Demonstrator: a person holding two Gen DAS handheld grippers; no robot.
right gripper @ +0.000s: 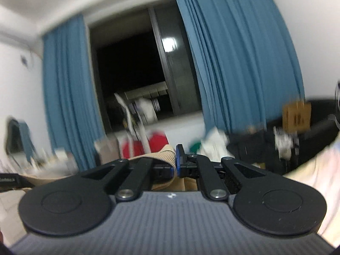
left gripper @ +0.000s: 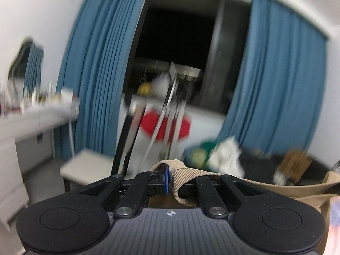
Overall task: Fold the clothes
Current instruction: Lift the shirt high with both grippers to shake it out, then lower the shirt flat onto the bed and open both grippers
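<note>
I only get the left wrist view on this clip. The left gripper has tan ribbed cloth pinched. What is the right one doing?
Observer: The right gripper is shut on the same tan cloth, at another edge.
Operator: Where does the cloth run from there?
Observer: It trails off to the left in the right wrist view, under a black strap at the frame edge.
Operator: Anything beside that gripper on its right?
Observer: Pale fabric fills the lower right of that view; it is too blurred to tell what it is.
</note>
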